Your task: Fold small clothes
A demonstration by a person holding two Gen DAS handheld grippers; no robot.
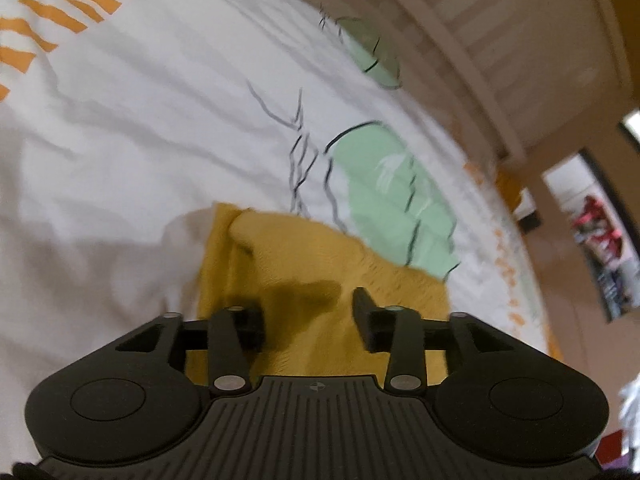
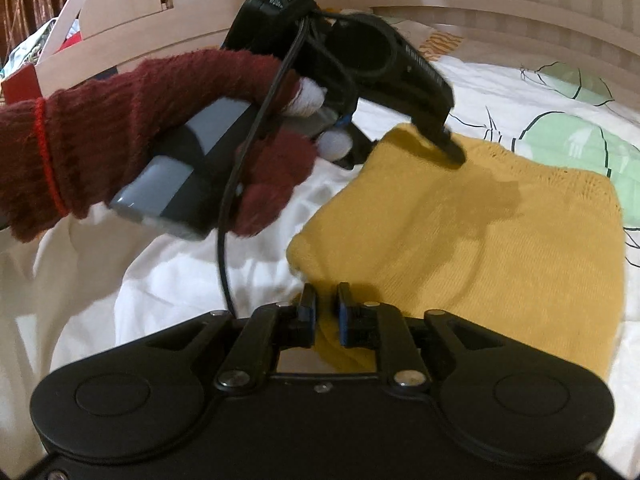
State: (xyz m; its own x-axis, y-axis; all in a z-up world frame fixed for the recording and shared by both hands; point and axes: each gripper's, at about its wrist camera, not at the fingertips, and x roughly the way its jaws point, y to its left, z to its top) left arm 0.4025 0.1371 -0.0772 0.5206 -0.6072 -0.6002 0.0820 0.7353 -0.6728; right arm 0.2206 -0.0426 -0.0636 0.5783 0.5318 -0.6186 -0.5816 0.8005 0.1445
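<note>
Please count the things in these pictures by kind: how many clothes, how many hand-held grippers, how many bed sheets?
Yellow knitted garment: 1
Hand-held grippers: 2, the left hand-held gripper and the right hand-held gripper
White printed bed sheet: 1
Total: 4

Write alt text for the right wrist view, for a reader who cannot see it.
The right gripper, nearly shut, pinches the near edge of a mustard-yellow knitted garment lying on a white bedsheet with green leaf prints. Across it, a hand in a maroon woolly glove holds the left gripper, its tip at the garment's far edge.
</note>
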